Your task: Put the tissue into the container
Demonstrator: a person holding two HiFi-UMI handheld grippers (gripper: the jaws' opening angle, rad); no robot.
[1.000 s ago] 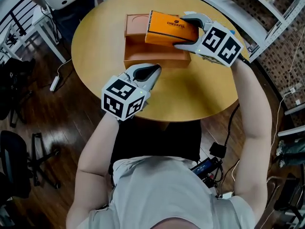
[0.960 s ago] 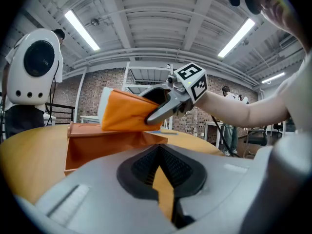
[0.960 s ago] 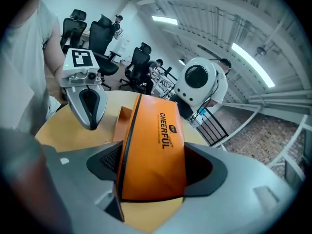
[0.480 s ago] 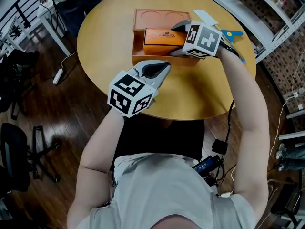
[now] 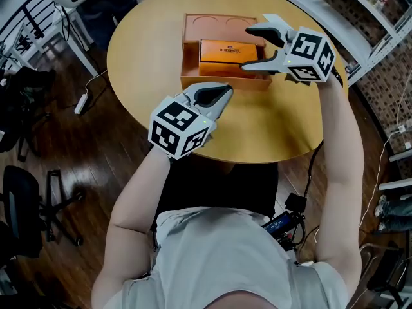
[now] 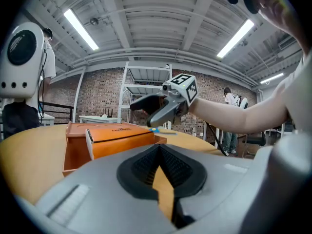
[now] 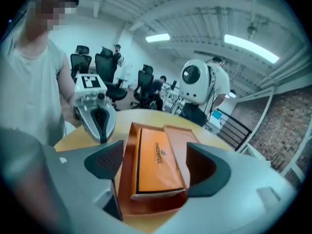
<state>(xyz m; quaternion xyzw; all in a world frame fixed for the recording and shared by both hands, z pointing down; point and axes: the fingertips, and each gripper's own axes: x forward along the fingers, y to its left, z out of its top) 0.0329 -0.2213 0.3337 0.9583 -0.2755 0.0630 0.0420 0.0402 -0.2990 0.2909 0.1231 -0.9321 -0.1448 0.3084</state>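
The orange tissue box (image 5: 224, 50) (image 7: 157, 161) (image 6: 117, 137) lies flat inside the brown open container (image 5: 193, 76) (image 7: 146, 211) on the round wooden table (image 5: 270, 127). My right gripper (image 5: 252, 46) (image 7: 156, 167) hovers just right of the container, its jaws opening wide on either side of the box without touching it. My left gripper (image 5: 219, 94) (image 6: 161, 179) sits shut and empty at the table's near side, just short of the container.
The container's lid (image 5: 215, 26) lies flat behind it. A blue-handled tool (image 6: 155, 129) rests on the table at the far right. Metal shelving (image 5: 360, 18) stands to the right and office chairs (image 5: 26, 205) to the left of the table.
The right gripper lowered the tissue box into the container, let go of it and drew back to the right with its jaws spread. The left gripper stayed put.
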